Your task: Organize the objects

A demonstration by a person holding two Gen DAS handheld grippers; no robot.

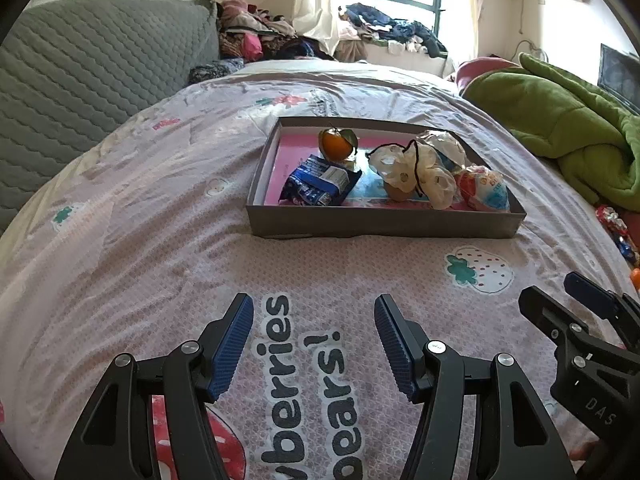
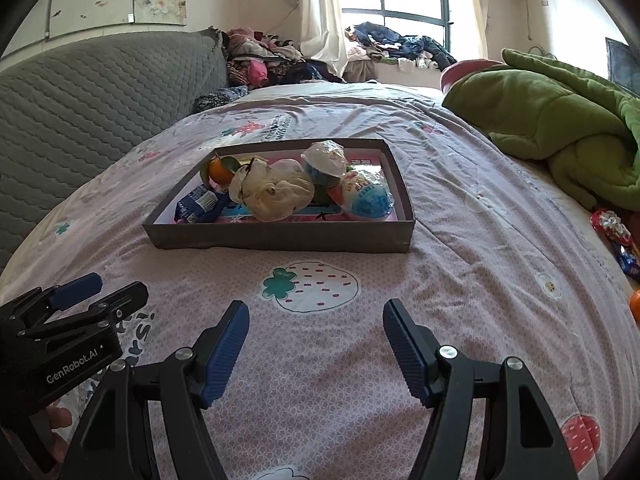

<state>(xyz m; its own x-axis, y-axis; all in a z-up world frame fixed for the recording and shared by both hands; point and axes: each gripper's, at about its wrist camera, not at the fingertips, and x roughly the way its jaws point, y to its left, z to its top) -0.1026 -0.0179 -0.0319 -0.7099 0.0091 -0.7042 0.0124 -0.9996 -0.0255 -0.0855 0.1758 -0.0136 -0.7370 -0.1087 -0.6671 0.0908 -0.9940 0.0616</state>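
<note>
On the bed, a grey tray [image 1: 384, 227] holds a tangerine [image 1: 335, 145], blue packet [image 1: 320, 182], white bag [image 1: 416, 168] and wrapped egg [image 1: 486, 194]. Green blanket [image 1: 560, 128] far right. Left gripper [image 1: 314, 344] and right gripper [image 2: 316, 344] hover near, both wide, empty.

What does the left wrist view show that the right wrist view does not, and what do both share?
Only the left wrist view shows the full "berries" lettering printed on the bedspread. Only the right wrist view shows the small flower print at the bed's right. Both show the grey tray holding the orange and blue packet, the green blanket, and both hand-held grippers, left and right, open and empty.
</note>
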